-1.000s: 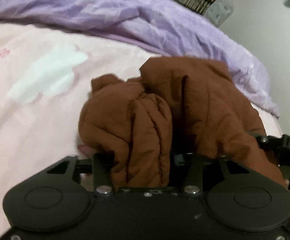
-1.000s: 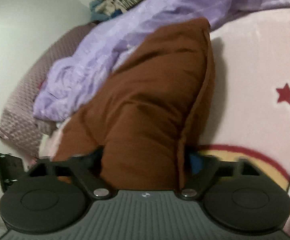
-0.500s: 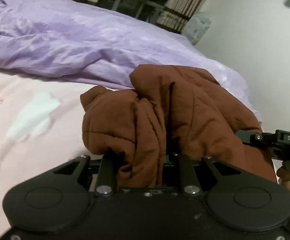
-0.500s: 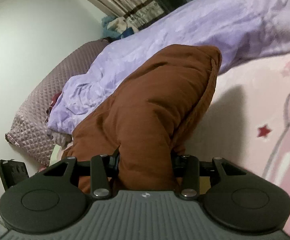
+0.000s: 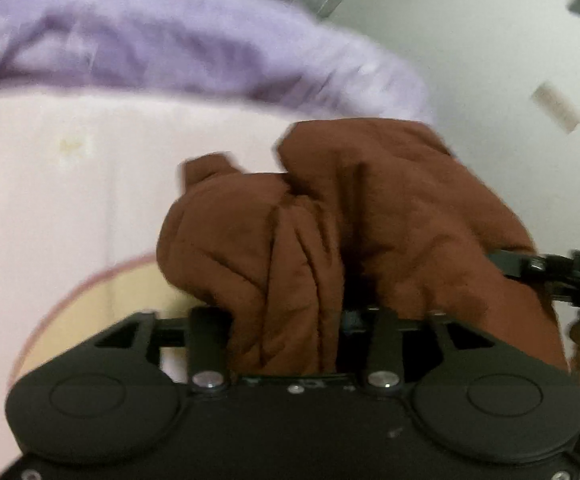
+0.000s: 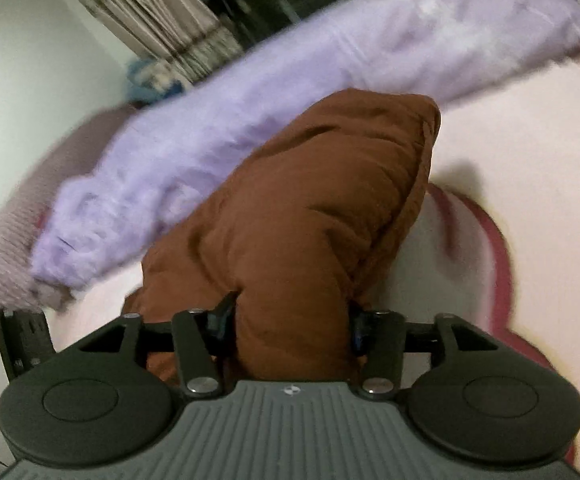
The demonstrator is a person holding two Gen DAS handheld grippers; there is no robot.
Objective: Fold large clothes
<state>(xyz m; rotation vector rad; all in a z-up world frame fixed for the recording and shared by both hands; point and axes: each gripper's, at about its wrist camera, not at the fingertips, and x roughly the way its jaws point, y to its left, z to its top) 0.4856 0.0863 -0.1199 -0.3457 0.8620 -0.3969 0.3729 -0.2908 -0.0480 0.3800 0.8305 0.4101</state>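
A bulky rust-brown padded garment (image 5: pixel 369 216) hangs bunched between both grippers above a pink bed sheet (image 5: pixel 50 200). My left gripper (image 5: pixel 286 320) is shut on a thick fold of it, and the cloth hides the fingertips. My right gripper (image 6: pixel 290 320) is shut on another bunch of the same garment (image 6: pixel 321 208), which rises up and away from it. The right gripper also shows at the right edge of the left wrist view (image 5: pixel 561 272). The left gripper shows at the left edge of the right wrist view (image 6: pixel 22 340).
A crumpled lilac duvet (image 5: pixel 170 40) lies across the far side of the bed and shows in the right wrist view too (image 6: pixel 290 80). The sheet has a red-outlined print (image 6: pixel 489 240). A quilted mauve headboard (image 6: pixel 6 220), curtains (image 6: pixel 162 12) and a white wall (image 5: pixel 489 40) lie beyond.
Both grippers have swung with the garment still held, and the views tilt down toward the sheet. The frames are now blurred by motion.
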